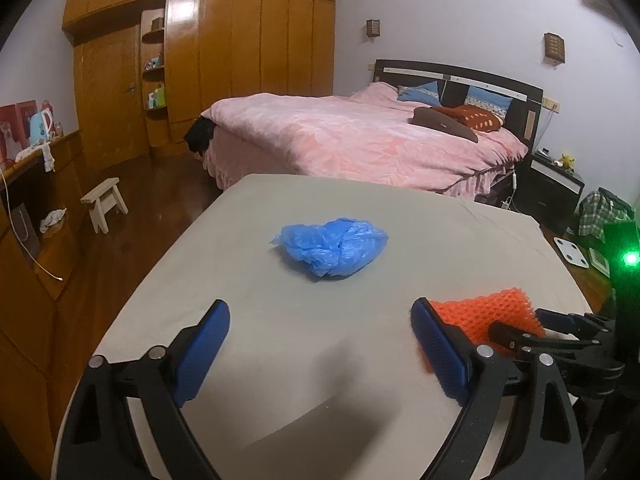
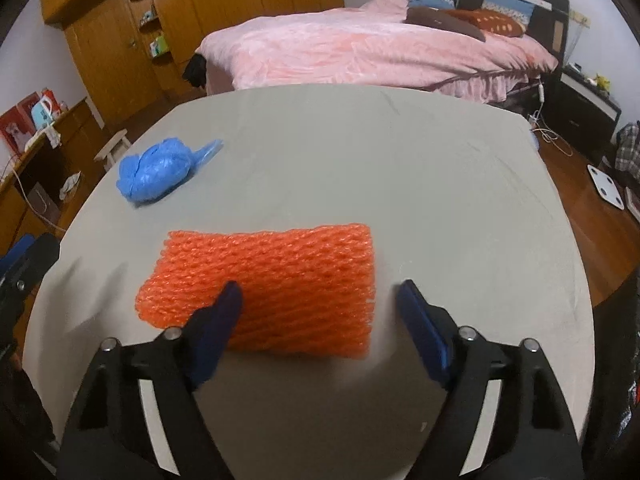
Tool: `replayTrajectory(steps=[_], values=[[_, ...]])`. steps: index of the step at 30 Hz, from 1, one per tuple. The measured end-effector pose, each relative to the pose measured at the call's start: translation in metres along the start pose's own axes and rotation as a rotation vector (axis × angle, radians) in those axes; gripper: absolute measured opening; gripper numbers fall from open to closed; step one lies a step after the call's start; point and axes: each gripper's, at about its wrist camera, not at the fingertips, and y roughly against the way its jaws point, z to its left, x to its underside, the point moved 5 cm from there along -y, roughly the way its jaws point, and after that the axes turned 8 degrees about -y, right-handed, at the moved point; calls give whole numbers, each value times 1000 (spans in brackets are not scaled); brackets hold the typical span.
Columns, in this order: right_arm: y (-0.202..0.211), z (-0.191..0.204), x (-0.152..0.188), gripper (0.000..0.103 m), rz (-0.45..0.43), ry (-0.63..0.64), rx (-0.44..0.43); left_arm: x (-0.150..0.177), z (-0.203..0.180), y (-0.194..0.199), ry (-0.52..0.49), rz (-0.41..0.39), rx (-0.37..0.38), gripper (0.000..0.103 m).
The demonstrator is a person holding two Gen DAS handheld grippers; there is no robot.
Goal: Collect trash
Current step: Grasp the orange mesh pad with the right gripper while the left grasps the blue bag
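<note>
- Blue-padded fingers of the right gripper (image 2: 318, 300) stand apart just above the orange foam net (image 2: 276, 292); the left finger (image 2: 224, 316) overlaps the net's near left part, while the right finger (image 2: 420, 328) sits just off the net's right edge over bare cloth.
- Neither pad presses on the net, as far as the right wrist view shows; the net lies flat, a long rectangle, on the bench (image 2: 400, 168).
- Grey cloth covers the bench from edge to edge.
- Across the bench, up and to the left of the net and well apart from it, lies a crumpled blue plastic bag (image 2: 156, 174), near the bench's left edge.
- From the left wrist view, the left gripper (image 1: 320, 328) has its fingers spread wide with nothing between them, only bare cloth.
- That view puts the blue bag (image 1: 332, 248) ahead of the left gripper, apart from its fingertips, roughly on the middle line between them.
- At the right of the same view, the orange net (image 1: 480, 312) shows behind the left gripper's right finger, with the right gripper (image 1: 540, 324) reaching over it.
- Beyond the bench stands a bed (image 1: 360, 140) with a pink cover, and wooden wardrobes (image 1: 240, 40) line the far wall.
- On the dark wood floor to the left stands a small pale stool (image 1: 105, 200).
</note>
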Motion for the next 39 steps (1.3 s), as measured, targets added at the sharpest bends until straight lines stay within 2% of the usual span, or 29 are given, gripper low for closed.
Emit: replayTrajectory(steps=[6,8,9,18,26,33,36,39], values=[[2,14,5,40,3,65,-55,2,1,-4,10,10,-3,90],[3,17,4,24,6,82,-74,3,0,-5,10,12,0,90],[3,18,4,21,7,92,-85,3,0,-5,11,13,1,90],[17,15,-15,18,-46,67,-112,-11,-4,-12,0,3,8,90],[10,-4,-57,18,-88,19,-101,-41,-9,-53,-20,-5,8,89],[4,-12,-81,18,-109,13,-104,-50,-16,-108,-30,72,41,84],[1,-13,-83,18,-108,11,-104,-48,-13,-128,-3,132,62,84],[-3,-14,-82,18,-102,9,-105,-49,-8,-139,28,155,64,84]])
